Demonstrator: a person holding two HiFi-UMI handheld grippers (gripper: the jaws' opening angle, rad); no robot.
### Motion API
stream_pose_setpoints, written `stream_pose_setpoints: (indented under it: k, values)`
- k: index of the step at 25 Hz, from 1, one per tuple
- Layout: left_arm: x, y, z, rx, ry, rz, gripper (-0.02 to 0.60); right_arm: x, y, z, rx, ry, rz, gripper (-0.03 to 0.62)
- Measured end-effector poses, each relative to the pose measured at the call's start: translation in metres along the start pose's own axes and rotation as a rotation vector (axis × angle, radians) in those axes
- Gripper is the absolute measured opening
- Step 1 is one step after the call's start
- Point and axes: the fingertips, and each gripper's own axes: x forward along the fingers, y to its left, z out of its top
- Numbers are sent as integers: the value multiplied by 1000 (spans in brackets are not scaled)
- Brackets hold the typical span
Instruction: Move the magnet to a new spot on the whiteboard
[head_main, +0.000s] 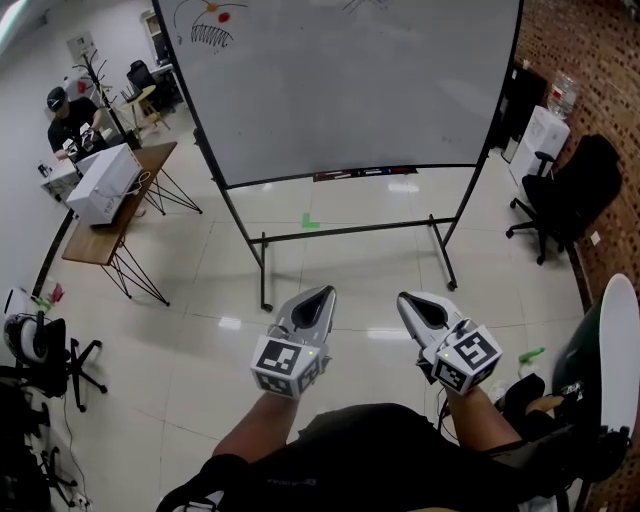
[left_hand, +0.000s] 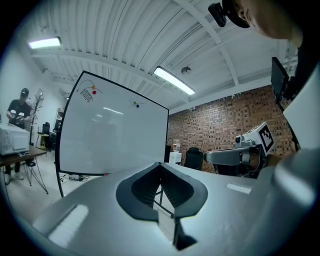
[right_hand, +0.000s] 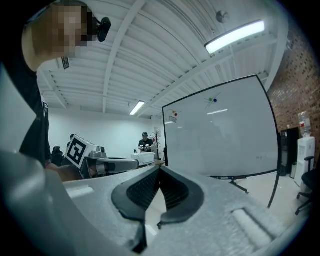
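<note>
Faces the whiteboard (head_main: 350, 90) from well back across the tiled floor (head_main: 330, 280), with the left gripper (head_main: 326, 293) and the right gripper (head_main: 403, 298) held out side by side in front of the body, forearms forward. Points both level at the board, marker cubes toward the chest. Shows each pair of jaws pressed together at the tips, pinching nothing.

Has the likely magnet (head_main: 222, 17), a small red dot beside a sketch (head_main: 210, 36) near the board's upper left corner, far out of reach. Cannot say for sure that it is the one meant, given a second dot (left_hand: 137, 105) at the top middle. Cannot say either whether that high spot is where it waits for a move or where one has put it.

Looks to be a light, stiff, smooth little button, probably hard to damage, yet clinging to the board's face and apt to slip from the pads. If taken up, calls for a pinch across its rim from opposite sides, jaws square to the board, then probably a tilt or slide to break the pull, not a straight tug.
</note>
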Motion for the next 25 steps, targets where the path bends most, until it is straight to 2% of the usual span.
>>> stream_pose_setpoints:
  k: [7,13,25]
  values:
    - [5,-25,-6,4,2,63,15,-27,-16,-8,-8,16,44,2]
    - [16,-54,-4,22,1,58,15,-44,-27,-10,-11,16,58,2]
    - [21,-65,-15,42,31,47,16,-52,-27,-15,10,-3,39,2]
